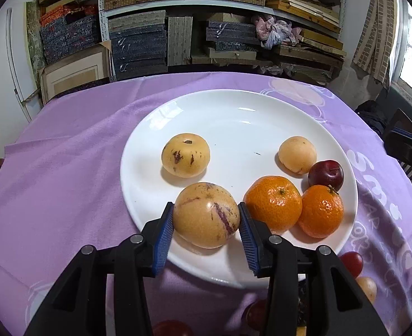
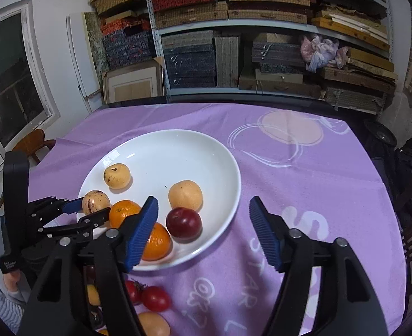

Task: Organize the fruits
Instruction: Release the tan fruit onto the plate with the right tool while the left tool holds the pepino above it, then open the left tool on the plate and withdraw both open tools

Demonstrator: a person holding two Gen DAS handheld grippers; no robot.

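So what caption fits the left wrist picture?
Left gripper clamps a streaked yellow pepino melon on a white plate of fruit.

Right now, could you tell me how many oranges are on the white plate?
2. One orange sits beside the gripped yellow fruit; the other orange touches it, near the plate rim. None seems hidden.

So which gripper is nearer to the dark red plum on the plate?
Right. The right gripper stands open just in front of the plum, its left finger beside it. The left gripper is across the plate, its fingers around a streaked yellow fruit.
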